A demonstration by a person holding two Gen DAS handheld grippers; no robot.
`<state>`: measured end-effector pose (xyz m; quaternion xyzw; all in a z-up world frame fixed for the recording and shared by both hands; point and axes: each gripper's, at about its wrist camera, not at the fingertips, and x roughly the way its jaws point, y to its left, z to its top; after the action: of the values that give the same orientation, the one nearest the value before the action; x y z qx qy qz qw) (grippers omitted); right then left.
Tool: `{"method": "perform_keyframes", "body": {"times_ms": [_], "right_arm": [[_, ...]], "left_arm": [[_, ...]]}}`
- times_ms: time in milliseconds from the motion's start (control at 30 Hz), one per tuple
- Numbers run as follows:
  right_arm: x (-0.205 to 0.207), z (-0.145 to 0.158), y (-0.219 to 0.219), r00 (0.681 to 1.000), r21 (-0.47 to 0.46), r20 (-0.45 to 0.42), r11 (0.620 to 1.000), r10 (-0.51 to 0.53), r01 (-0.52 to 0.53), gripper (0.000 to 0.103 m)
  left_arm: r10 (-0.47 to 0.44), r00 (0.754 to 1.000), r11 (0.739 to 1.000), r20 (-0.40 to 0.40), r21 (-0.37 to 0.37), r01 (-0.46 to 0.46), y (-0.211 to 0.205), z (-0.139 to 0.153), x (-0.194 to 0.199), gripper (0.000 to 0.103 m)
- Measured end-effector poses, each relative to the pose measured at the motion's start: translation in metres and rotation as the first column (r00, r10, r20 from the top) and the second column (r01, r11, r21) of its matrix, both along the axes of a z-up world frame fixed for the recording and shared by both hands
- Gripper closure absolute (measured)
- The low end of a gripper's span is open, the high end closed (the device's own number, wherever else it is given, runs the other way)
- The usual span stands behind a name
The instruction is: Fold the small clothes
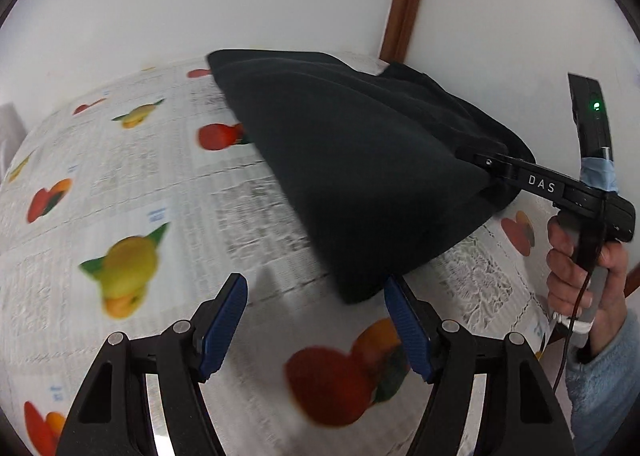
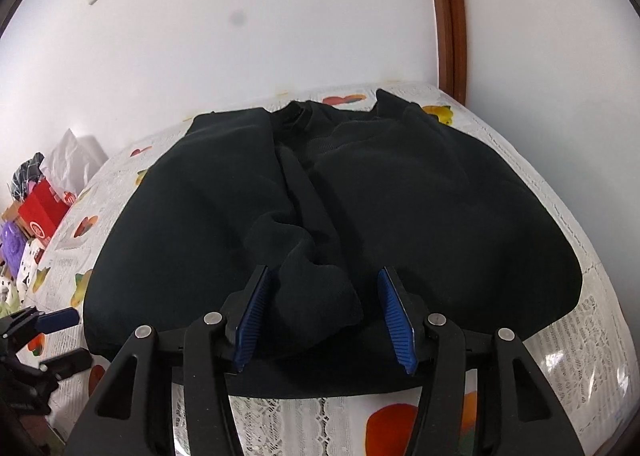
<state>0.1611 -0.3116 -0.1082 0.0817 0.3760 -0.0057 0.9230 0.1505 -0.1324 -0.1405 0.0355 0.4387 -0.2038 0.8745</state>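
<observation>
Nearby, black garment (image 2: 400,216) overhanging table edge (image 2: 592,288)

I see the black garment (image 2: 400,216) as soft, matt fleece-like cloth that soaks up light. Under it my tablecloth (image 1: 120,184) looks like smooth, glossy plastic printed with fruit and newsprint, with white lace (image 2: 296,420) showing beneath the clear film. My gripper pads (image 2: 394,314) are ribbed blue rubber on matt black plastic arms with shiny metal pins. The door frame (image 2: 452,16) is polished brown wood; the sleeve (image 1: 604,384) is fuzzy pale-blue fleece.
</observation>
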Motion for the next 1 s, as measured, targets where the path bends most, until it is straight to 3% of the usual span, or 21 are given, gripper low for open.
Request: {"method": "perform_keyframes", "body": {"times_ms": [133, 233, 267, 400, 600, 867, 1000], "right_arm": [[0.003, -0.005, 0.008, 0.999, -0.021, -0.005, 0.999, 0.032, -0.032, 0.075], [0.004, -0.007, 0.015, 0.999, -0.05, -0.002, 0.998, 0.033, -0.033, 0.082], [0.005, -0.008, 0.018, 0.999, -0.056, 0.002, 0.998, 0.038, -0.038, 0.084], [0.008, -0.009, 0.025, 0.999, -0.065, 0.003, 0.997, 0.033, -0.033, 0.087], [0.017, -0.009, 0.05, 0.998, -0.012, -0.002, 0.998, 0.062, -0.062, 0.088], [0.029, -0.01, 0.118, 0.987, 0.071, 0.017, 0.984, 0.162, -0.163, 0.088], [0.024, -0.005, 0.141, 0.974, 0.096, 0.043, 0.969, 0.223, -0.226, 0.088]], "left_arm": [[0.009, 1.0, 1.0, -0.003, 0.009, -0.009, -0.014, -0.007, 0.011, 0.036], [0.004, 1.0, 1.0, -0.024, -0.01, -0.004, -0.017, -0.01, 0.015, 0.058], [-0.007, 0.999, 0.999, -0.038, -0.031, 0.006, -0.016, -0.011, 0.016, 0.07], [0.026, 0.999, 0.999, -0.02, -0.041, -0.027, -0.007, -0.007, 0.014, 0.084], [0.102, 0.995, 0.993, 0.002, -0.061, -0.102, 0.041, -0.002, 0.015, 0.089], [0.223, 0.975, 0.973, 0.013, -0.055, -0.222, 0.125, 0.0, 0.0, 0.091], [0.231, 0.973, 0.971, 0.009, -0.058, -0.23, 0.148, -0.002, -0.014, 0.091]]}}
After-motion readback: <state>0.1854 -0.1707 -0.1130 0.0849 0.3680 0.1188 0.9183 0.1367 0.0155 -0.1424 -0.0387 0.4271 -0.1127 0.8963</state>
